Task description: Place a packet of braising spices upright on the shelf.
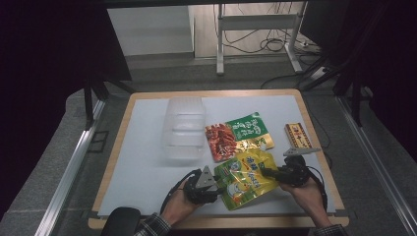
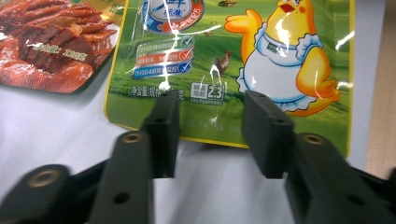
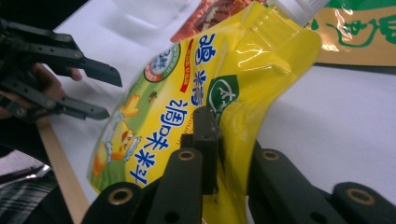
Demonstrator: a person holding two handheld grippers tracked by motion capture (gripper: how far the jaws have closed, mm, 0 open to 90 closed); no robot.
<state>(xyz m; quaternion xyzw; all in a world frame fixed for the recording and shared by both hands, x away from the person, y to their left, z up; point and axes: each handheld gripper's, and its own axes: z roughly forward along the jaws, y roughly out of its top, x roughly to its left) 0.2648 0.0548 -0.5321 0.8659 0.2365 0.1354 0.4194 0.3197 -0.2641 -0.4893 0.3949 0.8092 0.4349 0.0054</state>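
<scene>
Bright overhead light on the white bench top [image 1: 147, 162], dark surroundings; white glare streaking the glossy yellow-green chicken pouch [image 2: 224, 60]; near black claws soft, slightly blurred.

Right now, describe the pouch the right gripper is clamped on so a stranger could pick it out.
On the white table, look at the near edge, in front of the clear plastic box. The yellow-green pouch lies there, pinched by the right gripper. Unlike the red-and-green meat packet behind it, it shows a cartoon chick in a white apron.
</scene>
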